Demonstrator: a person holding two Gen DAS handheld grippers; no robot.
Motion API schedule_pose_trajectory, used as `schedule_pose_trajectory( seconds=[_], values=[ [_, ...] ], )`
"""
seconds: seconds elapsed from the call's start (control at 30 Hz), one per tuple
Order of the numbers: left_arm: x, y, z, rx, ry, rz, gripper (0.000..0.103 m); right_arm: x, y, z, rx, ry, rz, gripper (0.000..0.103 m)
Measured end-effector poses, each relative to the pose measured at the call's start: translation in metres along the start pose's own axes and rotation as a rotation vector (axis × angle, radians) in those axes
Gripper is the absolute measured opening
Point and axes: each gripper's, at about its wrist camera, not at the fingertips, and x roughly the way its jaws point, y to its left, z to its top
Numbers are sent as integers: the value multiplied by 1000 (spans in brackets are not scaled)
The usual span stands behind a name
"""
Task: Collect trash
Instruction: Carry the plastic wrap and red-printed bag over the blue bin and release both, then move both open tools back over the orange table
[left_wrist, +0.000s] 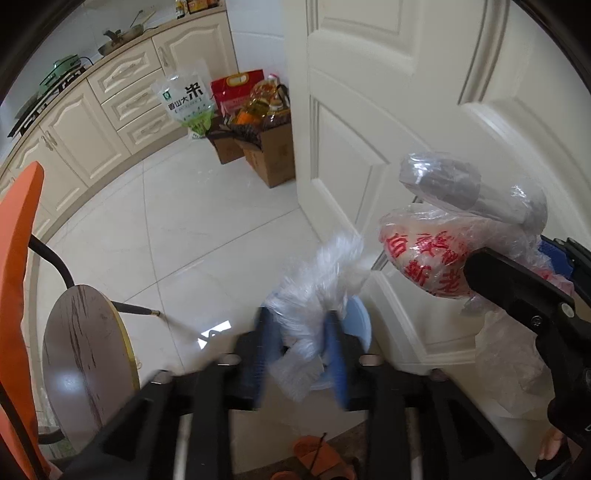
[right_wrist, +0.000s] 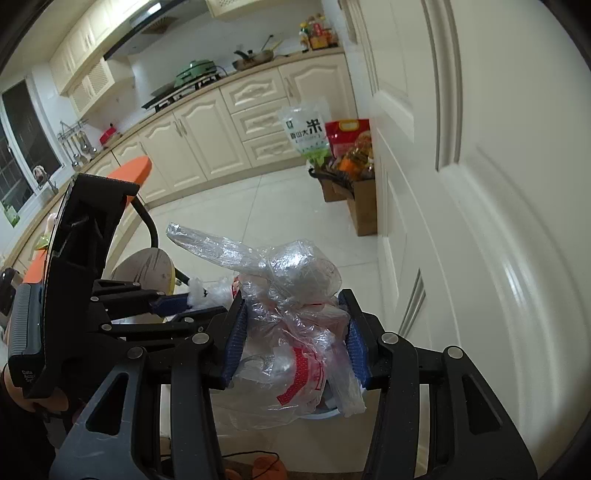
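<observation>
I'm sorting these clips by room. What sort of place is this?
A home kitchen, most likely. Cream cabinets run under a counter with a gas stove and a green pot on it, and a bag of rice stands on the tiled floor.

Cardboard boxes (left_wrist: 271, 155) stand on the floor (left_wrist: 207, 236) between the cabinets (left_wrist: 122, 110) and the door (left_wrist: 369, 110).
</observation>
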Motion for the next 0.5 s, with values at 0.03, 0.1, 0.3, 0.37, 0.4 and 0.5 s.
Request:
schedule_pose_trajectory(
  seconds=[0.03, 0.1, 0.3, 0.37, 0.4, 0.5],
  values=[
    [2, 0, 0, -4, 3, 13, 53, 2, -2, -2, 2, 4, 0, 45],
    [7, 1, 3, -18, 7, 45, 69, 9, -5, -4, 8, 19, 3, 45],
    [-2, 5, 1, -67, -15, 147, 69, 31, -6, -4, 24, 51, 11, 46],
    [-12, 3, -3, -68, -43, 170, 69, 37, -4, -3, 28, 57, 21, 46],
    [-16, 3, -4, -70, -53, 176, 69, 41, -2, -2, 26, 60, 21, 46],
    [-29, 4, -9, -86, -91, 182, 70, 54, 4, -1, 25, 77, 36, 51]
  ],
)
